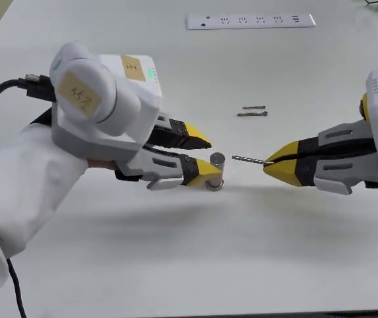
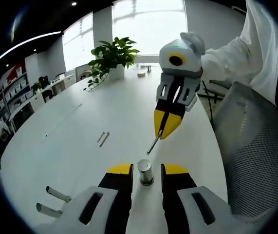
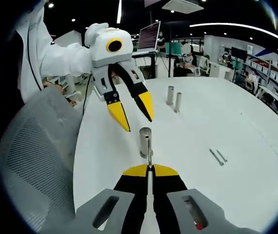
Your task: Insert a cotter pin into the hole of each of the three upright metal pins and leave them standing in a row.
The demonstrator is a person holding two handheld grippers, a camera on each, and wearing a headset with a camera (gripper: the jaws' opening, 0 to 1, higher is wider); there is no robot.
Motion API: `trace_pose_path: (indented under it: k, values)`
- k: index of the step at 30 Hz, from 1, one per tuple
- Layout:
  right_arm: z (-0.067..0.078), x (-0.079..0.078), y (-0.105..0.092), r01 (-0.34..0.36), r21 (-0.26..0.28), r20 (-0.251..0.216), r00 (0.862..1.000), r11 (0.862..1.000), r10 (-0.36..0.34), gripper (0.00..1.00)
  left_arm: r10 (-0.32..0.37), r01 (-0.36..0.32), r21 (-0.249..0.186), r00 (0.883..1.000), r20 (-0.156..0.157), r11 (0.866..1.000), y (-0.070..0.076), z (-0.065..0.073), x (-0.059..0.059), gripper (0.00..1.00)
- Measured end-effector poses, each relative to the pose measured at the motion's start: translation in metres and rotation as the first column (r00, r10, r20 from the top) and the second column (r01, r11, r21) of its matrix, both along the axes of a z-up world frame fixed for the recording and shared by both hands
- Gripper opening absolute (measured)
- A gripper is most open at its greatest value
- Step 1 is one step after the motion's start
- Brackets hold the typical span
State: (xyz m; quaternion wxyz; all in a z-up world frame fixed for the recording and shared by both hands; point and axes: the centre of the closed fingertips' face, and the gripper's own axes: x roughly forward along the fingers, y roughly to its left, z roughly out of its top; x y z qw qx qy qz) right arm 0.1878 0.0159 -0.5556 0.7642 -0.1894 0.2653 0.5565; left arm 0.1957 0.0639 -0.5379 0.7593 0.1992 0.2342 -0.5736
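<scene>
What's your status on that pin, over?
Left gripper open, jaws either side of metal pin. Right gripper shut on cotter pin, tip short of it. Nothing between.

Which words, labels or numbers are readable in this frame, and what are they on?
None can be read with certainty.
Tan stickers on the left hand-held gripper: handwritten marks, too blurred to read.
White strip on the table: markings too small to read.

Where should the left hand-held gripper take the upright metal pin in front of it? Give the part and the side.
Take the metal pin low on its round shaft, just above the wider base, with the left hand-held gripper closing from the side away from the cotter pin. It stands upright, and its top should stay free.
</scene>
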Motion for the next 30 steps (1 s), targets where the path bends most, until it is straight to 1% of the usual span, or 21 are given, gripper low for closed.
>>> trace_pose_path:
  k: [3,6,12,14,18,20,26,28,30]
  values:
    - [-0.001,0.0,0.002,-0.007,0.002,-0.007,1.0,1.0,0.007,0.0,-0.005,0.005,-0.002,1.0,-0.01,1.0,-0.002,-0.003,0.001,0.2]
    - [0.0,0.0,0.004,-0.016,0.003,-0.008,1.0,1.0,0.016,0.0,-0.015,0.016,0.007,1.0,-0.017,1.0,-0.003,-0.007,0.002,0.2]
    - [-0.002,0.0,0.008,-0.038,0.002,-0.013,0.999,0.999,0.038,0.0,-0.033,0.034,0.029,0.999,-0.014,0.999,-0.003,-0.014,0.004,0.18]
    - [-0.003,0.0,0.009,-0.043,-0.002,-0.013,0.999,0.999,0.043,0.0,-0.037,0.038,0.03,0.999,-0.015,0.999,-0.003,-0.015,0.005,0.17]
    - [-0.003,0.001,0.009,-0.045,-0.002,-0.016,0.999,0.999,0.045,0.0,-0.044,0.045,0.032,0.999,-0.017,0.998,-0.005,-0.016,0.005,0.14]
    - [-0.004,0.0,0.009,-0.05,-0.005,-0.017,0.999,0.999,0.05,0.0,-0.038,0.04,0.04,0.999,-0.03,0.998,-0.005,-0.019,0.006,0.1]
    - [-0.004,0.001,0.011,-0.055,-0.008,-0.015,0.998,0.998,0.055,0.0,-0.045,0.046,0.036,0.999,-0.028,0.998,-0.005,-0.02,0.004,0.1]
    - [-0.004,0.002,0.012,-0.059,-0.009,-0.016,0.998,0.998,0.058,0.0,-0.051,0.052,0.04,0.998,-0.024,0.998,-0.005,-0.02,0.003,0.1]
    - [-0.005,0.002,0.012,-0.063,-0.019,-0.014,0.998,0.998,0.063,0.0,-0.054,0.055,0.04,0.998,-0.022,0.998,-0.005,-0.02,0.003,0.1]
